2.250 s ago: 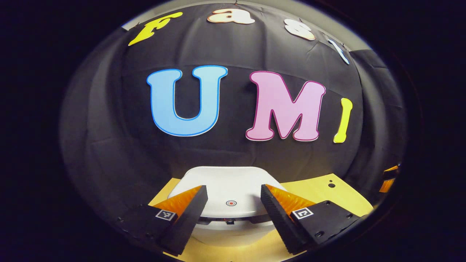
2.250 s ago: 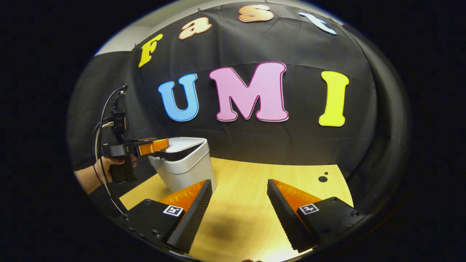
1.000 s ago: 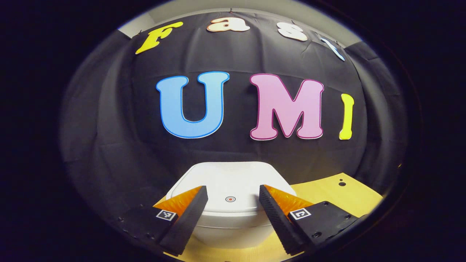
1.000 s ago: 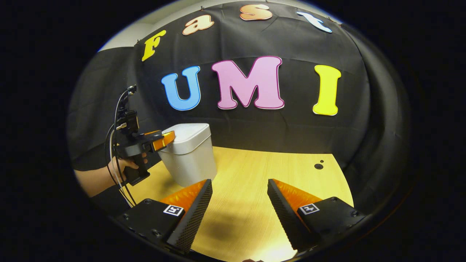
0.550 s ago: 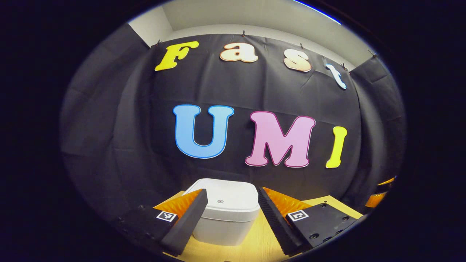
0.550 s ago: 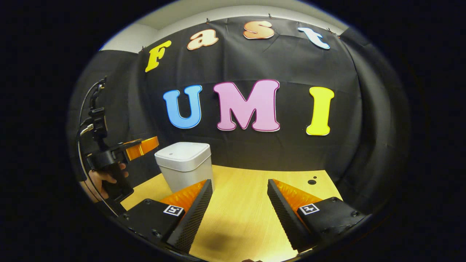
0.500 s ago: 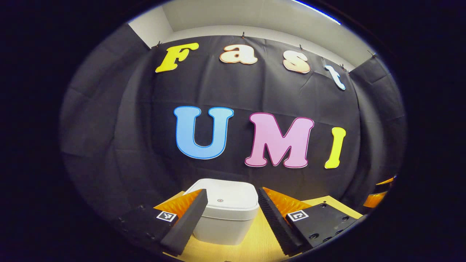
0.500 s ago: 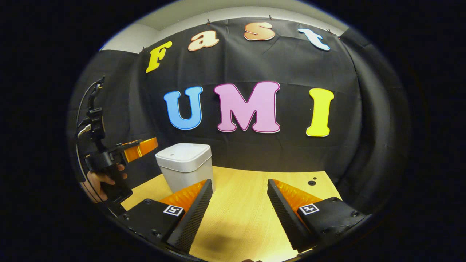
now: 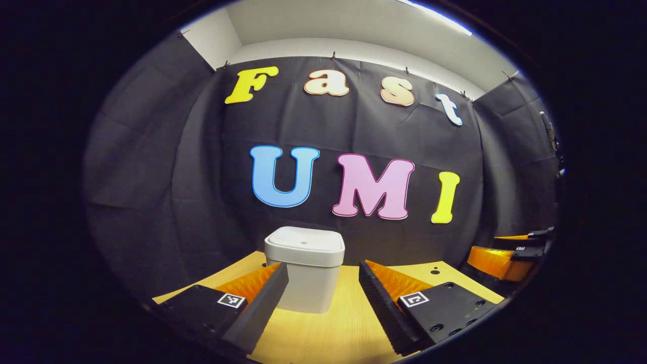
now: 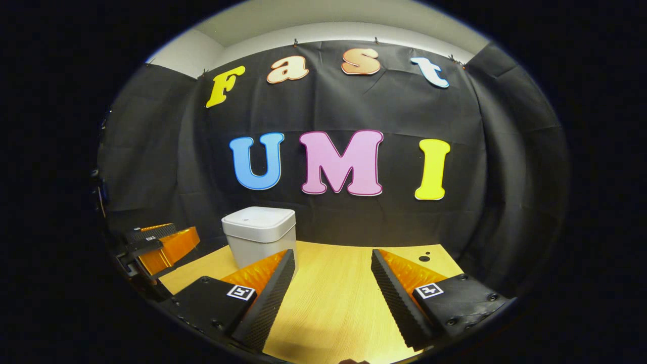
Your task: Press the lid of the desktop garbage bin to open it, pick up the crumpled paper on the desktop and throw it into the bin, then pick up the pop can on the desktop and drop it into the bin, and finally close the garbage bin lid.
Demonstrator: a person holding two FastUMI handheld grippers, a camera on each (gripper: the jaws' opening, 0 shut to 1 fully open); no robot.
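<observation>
From where I sit, my left gripper (image 9: 318,283) has its fingers spread wide with nothing between them, low over the near part of the desktop (image 9: 323,333), and my right gripper (image 10: 331,275) is likewise wide open and empty above bare wood. Just past the left fingers, framed in the gap between them but not touching either, stands the garbage bin (image 9: 306,275), upright, its lid (image 9: 305,245) lying flat and seated on the body. I judge the lid-closing step done, so the step in hand is simply backing off: I would keep both grippers open, draw them straight toward me and level, and not swing sideways, since a light bin like this would likely slide or tip if clipped. In the right gripper view the bin sits ahead and to the left, behind the left finger, well apart from the jaws. I see no crumpled paper or pop can on the desktop, so I take them to be inside
</observation>
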